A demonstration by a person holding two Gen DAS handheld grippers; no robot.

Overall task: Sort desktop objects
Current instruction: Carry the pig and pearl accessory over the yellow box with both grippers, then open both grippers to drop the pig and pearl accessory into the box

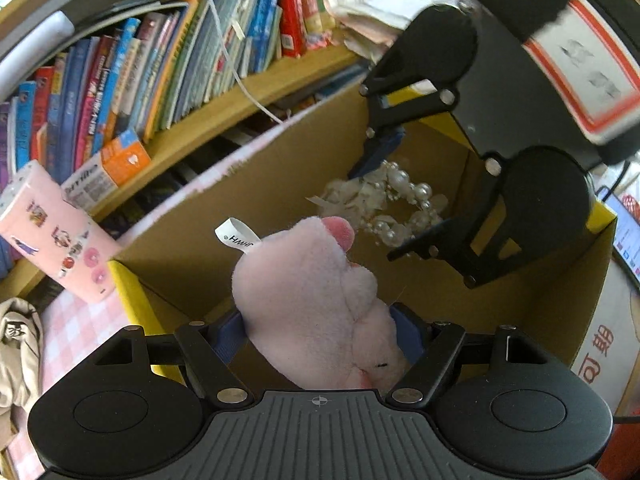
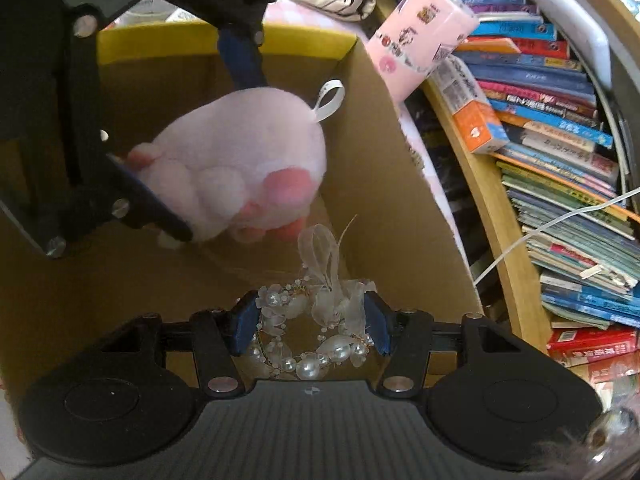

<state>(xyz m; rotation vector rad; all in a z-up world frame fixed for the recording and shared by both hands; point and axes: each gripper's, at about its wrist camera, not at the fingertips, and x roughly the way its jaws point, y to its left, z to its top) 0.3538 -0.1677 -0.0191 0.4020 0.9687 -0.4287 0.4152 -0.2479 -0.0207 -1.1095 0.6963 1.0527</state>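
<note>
My left gripper (image 1: 318, 334) is shut on a pink plush paw toy (image 1: 316, 300) with a white loop tag, held inside an open cardboard box (image 1: 248, 192) with yellow rim. My right gripper (image 2: 310, 322) is shut on a white pearl-and-ribbon hair ornament (image 2: 308, 328), also held inside the box (image 2: 384, 152). In the left wrist view the right gripper (image 1: 384, 204) holds the ornament (image 1: 392, 204) just beyond the toy. In the right wrist view the left gripper (image 2: 218, 148) holds the toy (image 2: 236, 160) just above and left of the ornament.
A wooden bookshelf (image 1: 224, 112) full of books stands behind the box. A pink tissue pack (image 1: 52, 236) and an orange-white carton (image 1: 106, 168) lean by the shelf. A beige cloth (image 1: 16, 344) lies on the pink checked cover. A white cable (image 1: 236, 68) hangs across the books.
</note>
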